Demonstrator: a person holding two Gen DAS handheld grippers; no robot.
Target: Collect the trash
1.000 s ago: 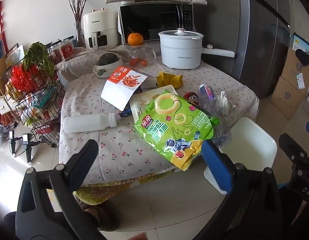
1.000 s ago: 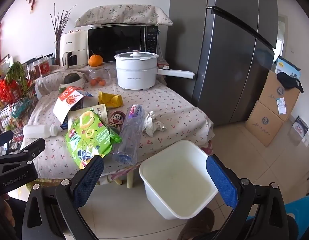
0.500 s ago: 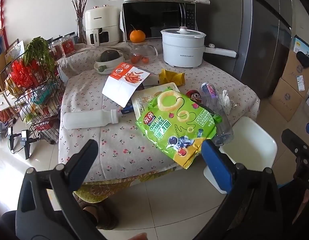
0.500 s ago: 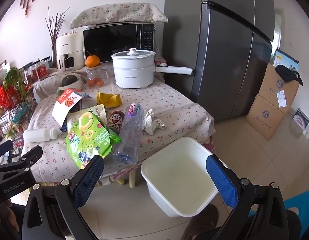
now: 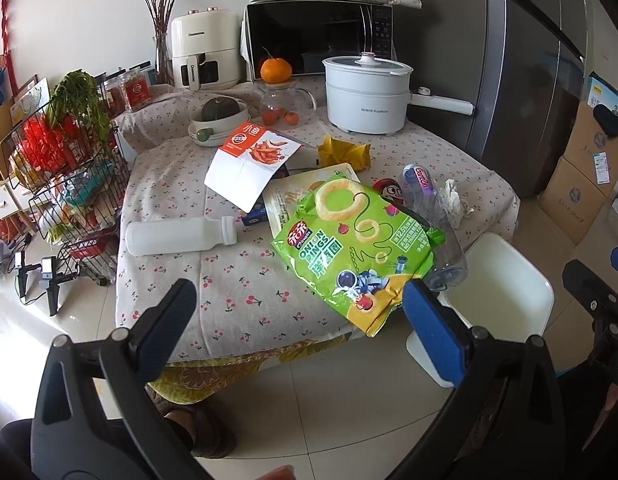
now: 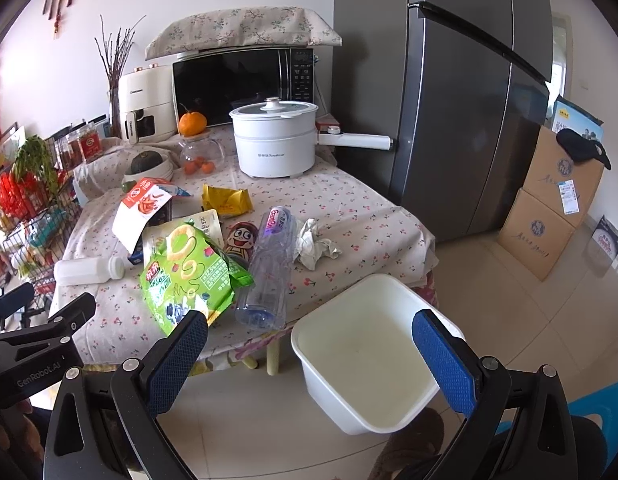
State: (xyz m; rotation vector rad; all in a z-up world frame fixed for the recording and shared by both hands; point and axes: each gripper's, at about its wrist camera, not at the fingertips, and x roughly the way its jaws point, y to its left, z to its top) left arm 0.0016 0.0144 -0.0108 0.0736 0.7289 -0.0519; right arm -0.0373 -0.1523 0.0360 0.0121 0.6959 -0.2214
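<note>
The refrigerator (image 6: 465,100) closes off the far right side, with stacked cardboard boxes (image 6: 557,204) against the wall beyond it; open tiled floor (image 6: 509,300) lies between them and the table. The table (image 5: 245,292), under a cherry-print cloth, fills the centre, its near edge just ahead of both tools. A wire rack (image 5: 65,184) crowds its left side. A microwave (image 5: 317,40), air fryer (image 5: 205,52) and white pot (image 5: 367,94) occupy the far half. The white bin (image 6: 365,356) stands on the floor at the table's near right corner, apart from the cloth. The trash lies on the near half: a green snack bag (image 5: 357,252) overhanging the near edge, a clear bottle (image 6: 271,268) touching its right side, a white bottle (image 5: 177,236) on its side to the left, an orange-and-white packet (image 5: 253,164), a yellow wrapper (image 5: 343,152) and crumpled tissue (image 6: 313,242). The left gripper (image 5: 297,312) and right gripper (image 6: 309,344) are both spread wide and hold nothing.
</note>
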